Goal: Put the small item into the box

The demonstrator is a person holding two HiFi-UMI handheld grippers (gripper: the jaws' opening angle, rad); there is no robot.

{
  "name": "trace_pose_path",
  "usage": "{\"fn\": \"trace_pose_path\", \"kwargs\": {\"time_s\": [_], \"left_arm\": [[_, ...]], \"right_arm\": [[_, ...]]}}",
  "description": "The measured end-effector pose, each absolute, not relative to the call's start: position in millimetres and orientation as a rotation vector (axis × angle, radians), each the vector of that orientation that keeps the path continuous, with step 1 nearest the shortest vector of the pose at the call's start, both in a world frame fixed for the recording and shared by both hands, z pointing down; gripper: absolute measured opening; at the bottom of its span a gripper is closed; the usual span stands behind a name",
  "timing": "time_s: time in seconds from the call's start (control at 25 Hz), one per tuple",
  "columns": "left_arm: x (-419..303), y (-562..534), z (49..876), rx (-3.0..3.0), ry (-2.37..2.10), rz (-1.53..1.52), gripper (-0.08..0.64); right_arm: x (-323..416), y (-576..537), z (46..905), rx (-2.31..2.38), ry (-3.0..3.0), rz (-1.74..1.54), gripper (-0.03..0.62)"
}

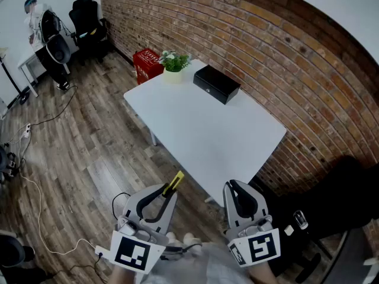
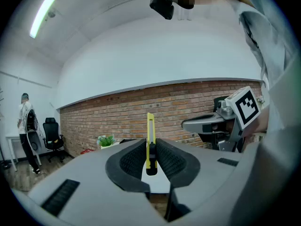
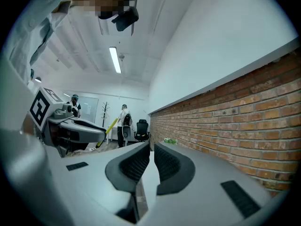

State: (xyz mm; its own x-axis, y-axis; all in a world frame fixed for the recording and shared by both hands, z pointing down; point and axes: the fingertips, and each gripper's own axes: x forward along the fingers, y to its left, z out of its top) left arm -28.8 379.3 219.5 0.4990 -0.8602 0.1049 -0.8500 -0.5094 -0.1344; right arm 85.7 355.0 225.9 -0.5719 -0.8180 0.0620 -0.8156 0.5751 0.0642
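Near the white table's front edge, the left gripper is gripping a yellow utility knife upright. The right gripper is hovering alongside, jaws pressed together on nothing. The closed black box is sitting far across the table.

both are the same build: the left gripper and right gripper have pale grey plastic shells, with rounded jaws lined in black ribbed pads. each carries a white cube printed with black square markers. the person wears a light grey shirt and a small black head camera.
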Motion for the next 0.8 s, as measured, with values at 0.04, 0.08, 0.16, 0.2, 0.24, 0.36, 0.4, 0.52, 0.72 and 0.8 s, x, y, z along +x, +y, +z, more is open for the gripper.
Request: {"fn": "trace_pose_path", "kwargs": {"time_s": [0.04,0.08,0.16,0.2,0.24,0.36,0.4,0.52,0.72,0.8], "left_arm": [[-29.3,379.1,219.1,-2.664,1.526,-0.236,0.067],[-29.5,378.8,218.9,-2.664,1.529,-0.232,0.067],[-29.4,378.0,219.0,-2.66,1.524,-0.236,0.067],[-29.3,377.5,219.5,-2.658,1.518,-0.243,0.067],[-29.5,377.0,219.9,-2.658,1.517,-0.246,0.067],[-32.4,375.8,220.6,-2.667,1.524,-0.239,0.067],[-33.2,375.4,220.6,-2.668,1.523,-0.236,0.067],[-34.7,374.5,220.5,-2.668,1.511,-0.24,0.067],[-38.4,371.4,219.4,-2.673,1.505,-0.235,0.067],[-39.5,371.1,219.7,-2.677,1.498,-0.233,0.067]], "right_arm": [[85.4,355.0,225.9,1.408,-2.712,-0.043,0.058],[85.2,354.9,226.0,1.408,-2.712,-0.043,0.058],[85.3,354.0,226.3,1.407,-2.712,-0.043,0.06],[85.4,353.4,226.5,1.407,-2.712,-0.043,0.06],[85.1,352.9,226.6,1.407,-2.712,-0.043,0.058],[81.7,352.0,226.4,1.406,-2.713,-0.041,0.06],[80.8,351.9,226.4,1.407,-2.712,-0.04,0.058],[79.4,351.2,226.6,1.411,-2.706,-0.041,0.058],[80.9,348.7,223.8,1.461,-2.708,-0.029,0.058],[81.5,348.8,221.9,1.479,-2.722,-0.022,0.06]]}}
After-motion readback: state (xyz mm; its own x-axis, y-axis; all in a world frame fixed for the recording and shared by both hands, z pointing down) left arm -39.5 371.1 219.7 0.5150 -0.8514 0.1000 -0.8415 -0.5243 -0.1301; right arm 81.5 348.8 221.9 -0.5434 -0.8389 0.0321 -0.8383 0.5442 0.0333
